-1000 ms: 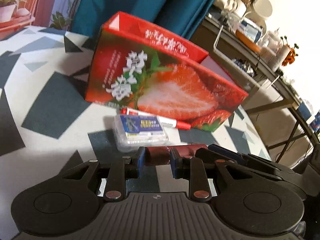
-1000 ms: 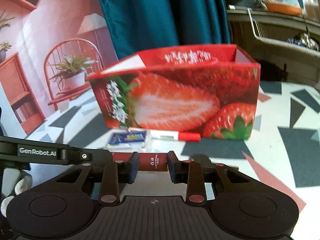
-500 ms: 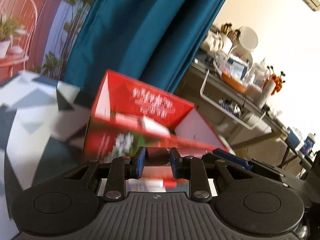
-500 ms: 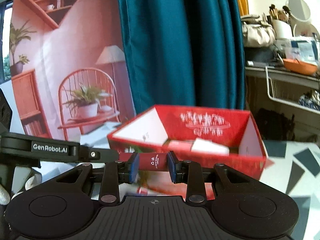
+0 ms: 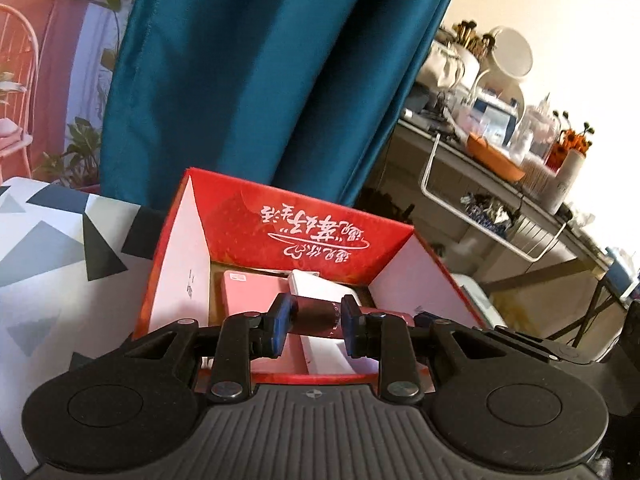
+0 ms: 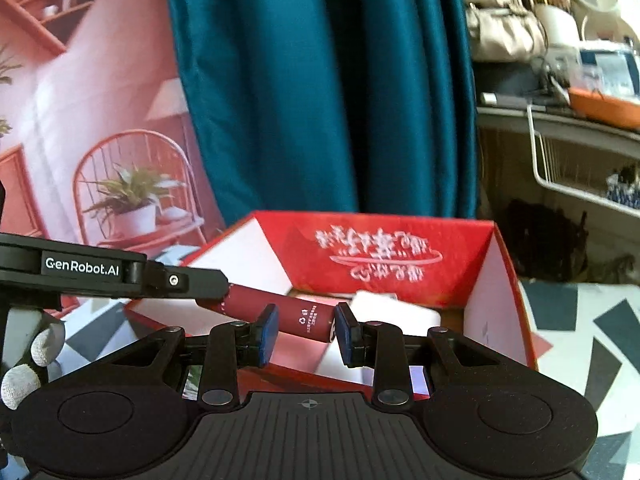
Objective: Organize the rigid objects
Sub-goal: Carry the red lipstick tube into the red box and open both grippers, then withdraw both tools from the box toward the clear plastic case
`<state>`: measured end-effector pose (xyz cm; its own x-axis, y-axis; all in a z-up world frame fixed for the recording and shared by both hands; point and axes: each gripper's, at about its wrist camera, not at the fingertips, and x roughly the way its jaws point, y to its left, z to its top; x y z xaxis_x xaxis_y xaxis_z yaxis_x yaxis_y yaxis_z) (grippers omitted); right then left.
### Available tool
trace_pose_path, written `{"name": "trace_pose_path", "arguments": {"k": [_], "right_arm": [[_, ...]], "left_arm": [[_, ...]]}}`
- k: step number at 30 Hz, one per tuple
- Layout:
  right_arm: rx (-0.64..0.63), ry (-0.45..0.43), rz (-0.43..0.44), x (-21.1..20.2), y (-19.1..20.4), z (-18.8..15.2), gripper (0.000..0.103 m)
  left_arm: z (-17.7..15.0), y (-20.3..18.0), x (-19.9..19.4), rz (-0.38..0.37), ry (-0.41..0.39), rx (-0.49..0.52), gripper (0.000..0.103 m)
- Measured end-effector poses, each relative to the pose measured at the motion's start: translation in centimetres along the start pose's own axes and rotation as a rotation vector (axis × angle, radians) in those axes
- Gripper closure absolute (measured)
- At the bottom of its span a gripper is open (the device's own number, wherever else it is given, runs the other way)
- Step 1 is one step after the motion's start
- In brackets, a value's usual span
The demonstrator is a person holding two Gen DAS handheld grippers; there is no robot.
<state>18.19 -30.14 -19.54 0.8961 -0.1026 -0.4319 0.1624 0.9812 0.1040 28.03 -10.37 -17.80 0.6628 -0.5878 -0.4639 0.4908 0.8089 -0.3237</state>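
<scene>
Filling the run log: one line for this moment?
left gripper: shut on tube | right gripper: shut on tube | tube: above open red box | box: holds items

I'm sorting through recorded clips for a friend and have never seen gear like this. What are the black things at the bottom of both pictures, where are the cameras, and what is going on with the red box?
There is no robot here. A person holds a hand-operated two-finger tool in each hand, and each tool carries a wide-angle camera looking forward along its fingers. One picture comes from the left tool, the other from the right tool.

Both tools are shut on the same dark red tube, each near one end, and hold it above an open red strawberry box. The box stands on a table covered in a triangle pattern. Inside it lie a pink flat box and a white flat box. In the right view the left tool's black arm and a gloved hand show at the left edge.
</scene>
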Motion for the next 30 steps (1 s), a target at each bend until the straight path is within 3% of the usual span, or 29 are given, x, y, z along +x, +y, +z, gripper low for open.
{"name": "trace_pose_path", "arguments": {"k": [8,16,17,19,21,25,30], "right_arm": [[0.044,0.043,0.001,0.8,-1.5,-0.8,0.074],[0.011,-0.015,-0.010,-1.7,-0.3,-0.8,0.065],[0.005,-0.024,-0.012,-2.2,-0.1,-0.8,0.063],[-0.007,-0.034,-0.023,-3.0,0.2,-1.0,0.050],[-0.014,-0.045,-0.033,-3.8,0.5,-1.1,0.039],[-0.005,-0.073,-0.052,-5.4,1.0,-1.6,0.017],[0.033,-0.082,-0.073,-7.4,1.5,-2.6,0.002]], "left_arm": [[-0.7,-0.6,1.4,0.018,0.030,0.080,0.075],[-0.6,-1.5,-0.4,0.038,-0.007,0.132,0.070],[-0.6,-1.6,-0.8,0.041,-0.015,0.142,0.066],[-0.7,-1.7,-1.9,0.050,-0.033,0.154,0.053],[-0.9,-1.6,-2.9,0.056,-0.046,0.146,0.029],[-1.3,-1.2,-4.8,0.078,-0.060,0.134,0.019],[-2.0,-0.8,-7.3,0.120,-0.082,0.141,0.005]]}}
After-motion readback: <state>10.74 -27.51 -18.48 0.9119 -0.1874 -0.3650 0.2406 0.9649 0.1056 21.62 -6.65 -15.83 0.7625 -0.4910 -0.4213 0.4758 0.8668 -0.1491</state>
